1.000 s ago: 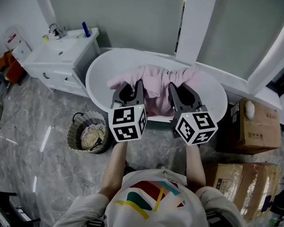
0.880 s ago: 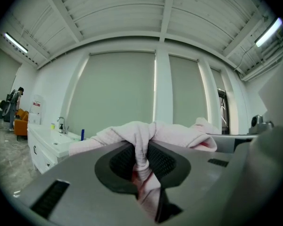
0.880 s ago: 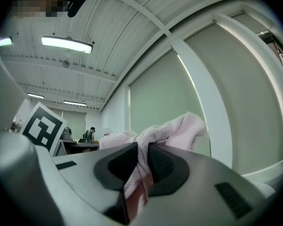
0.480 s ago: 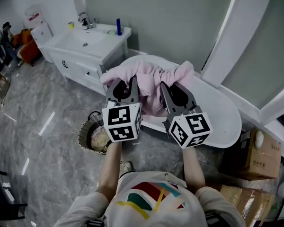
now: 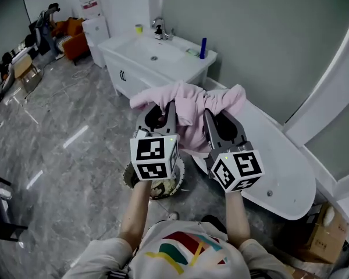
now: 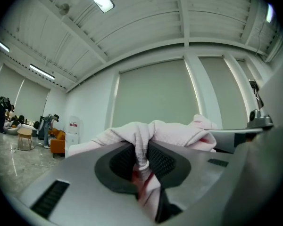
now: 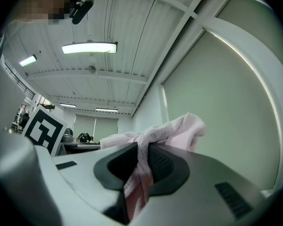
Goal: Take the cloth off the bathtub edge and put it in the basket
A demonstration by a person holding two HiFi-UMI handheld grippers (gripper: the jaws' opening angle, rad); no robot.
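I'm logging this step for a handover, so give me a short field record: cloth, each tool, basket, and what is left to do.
cloth: pink, bunched, held up between both tools
left tool: shut on cloth
right tool: shut on cloth
basket: below the left tool, partly hidden by it
left to do: cloth not yet in basket

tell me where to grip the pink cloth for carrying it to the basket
Grip the cloth by two bunched folds along its top edge, as now: one in the left gripper, one in the right gripper, jaws level, from the person's side. It is limp and drapes, so two spaced holds should keep it from trailing on the way to the basket.
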